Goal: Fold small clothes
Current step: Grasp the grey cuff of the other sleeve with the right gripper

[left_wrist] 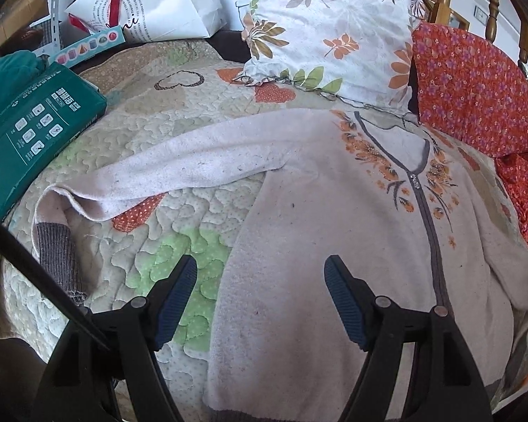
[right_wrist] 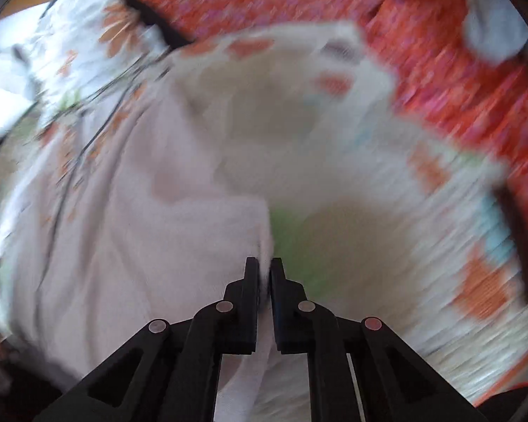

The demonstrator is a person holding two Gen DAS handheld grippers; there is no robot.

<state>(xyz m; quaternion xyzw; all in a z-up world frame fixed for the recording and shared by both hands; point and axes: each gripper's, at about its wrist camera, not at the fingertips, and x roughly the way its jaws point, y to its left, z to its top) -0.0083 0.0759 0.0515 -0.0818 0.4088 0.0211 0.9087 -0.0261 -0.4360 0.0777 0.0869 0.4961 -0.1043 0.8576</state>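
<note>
At the far left of the left wrist view a green printed cardboard box (left_wrist: 31,126) lies on the pale quilted bedspread with heart stitching (left_wrist: 140,246), with a white paper bag with red lettering (left_wrist: 148,7) behind it. The pale pink knitted zip-front cardigan with orange flower embroidery (left_wrist: 316,246) is spread flat on the quilt, front side up. Its body runs lengthwise from the grey-brown hem band at the bottom edge of the view up to the collar, which points away toward a white floral-print cushion (left_wrist: 331,31). The grey zip runs along that same axis, right of centre. One sleeve stretches out sideways to the left, then bends back down at its end, its grey-brown ribbed cuff (left_wrist: 58,263) pointing toward the camera. The left gripper (left_wrist: 260,274) hangs above the cardigan's left side seam with its blue-padded fingers spread wide, gripping nothing. To the right lies a red-orange cloth with small purple flowers (left_wrist: 475,95).

The right wrist view is heavily motion-blurred. There the right gripper (right_wrist: 264,267) has its black fingers pinched nearly together on a fold of the cardigan's pale pink fabric (right_wrist: 123,246), which trails off to the left over the quilt.
</note>
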